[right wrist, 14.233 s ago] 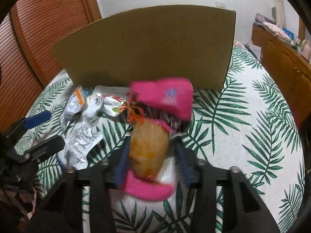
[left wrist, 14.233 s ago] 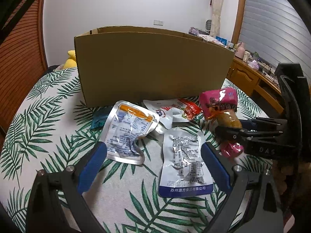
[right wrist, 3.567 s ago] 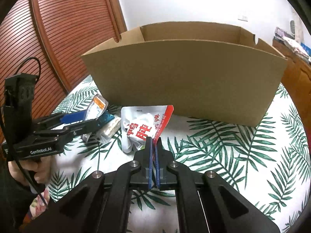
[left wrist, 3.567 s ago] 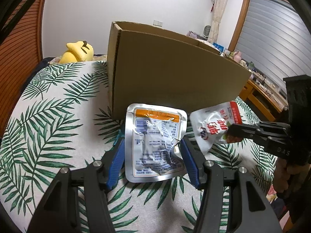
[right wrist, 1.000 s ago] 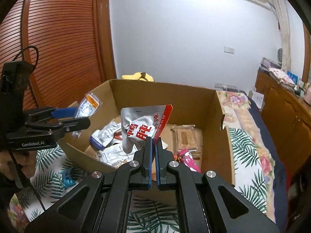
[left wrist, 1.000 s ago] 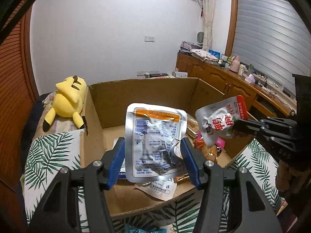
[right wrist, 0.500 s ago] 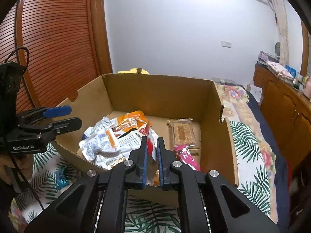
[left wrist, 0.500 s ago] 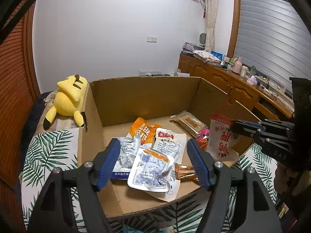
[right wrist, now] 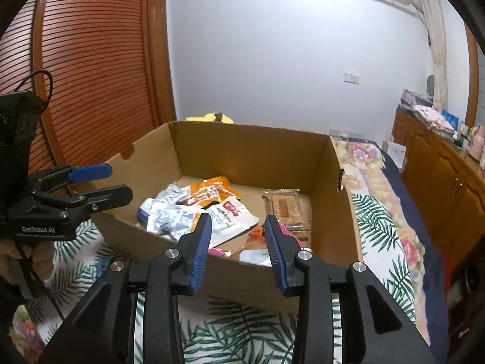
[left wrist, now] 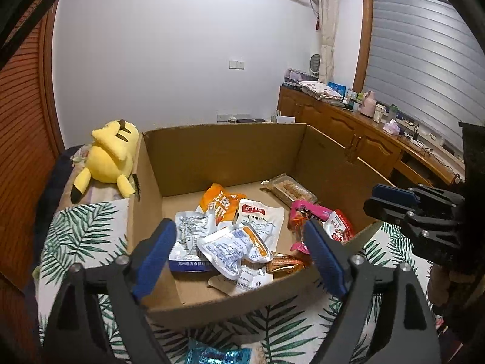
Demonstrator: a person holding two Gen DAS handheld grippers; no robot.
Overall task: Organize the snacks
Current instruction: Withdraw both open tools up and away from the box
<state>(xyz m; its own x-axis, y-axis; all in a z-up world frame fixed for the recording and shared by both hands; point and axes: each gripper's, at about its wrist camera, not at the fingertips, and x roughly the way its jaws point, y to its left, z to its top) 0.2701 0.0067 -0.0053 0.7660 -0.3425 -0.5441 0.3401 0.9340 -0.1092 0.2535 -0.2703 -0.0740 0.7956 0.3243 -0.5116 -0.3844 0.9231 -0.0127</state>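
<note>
An open cardboard box (left wrist: 224, 157) (right wrist: 251, 154) sits on a leaf-print cover and holds several snack packs. A silver pouch with an orange strip (left wrist: 233, 248) lies on the pile in the box. A white and red pouch (left wrist: 338, 227) rests against the near right wall. My left gripper (left wrist: 239, 242) hovers over the box's near edge. Its jaws are opening and nothing is held between them. My right gripper (right wrist: 238, 233) hangs over the near wall, jaws opening and empty, with the white pouch (right wrist: 254, 256) lying below them. Each gripper appears in the other's view: the right gripper (left wrist: 391, 200), the left gripper (right wrist: 100, 182).
A yellow plush toy (left wrist: 109, 154) lies behind the box's left corner. A blue packet (left wrist: 212, 355) lies on the leaf-print cover (left wrist: 81, 233) in front of the box. Wooden cabinets (left wrist: 348, 124) line the right wall and a slatted wooden door (right wrist: 91, 60) the left.
Both pouches have left the jaws and dropped into the box. The left jaws spread wider and the right jaws went from shut to apart. Neither hand shifted much.
</note>
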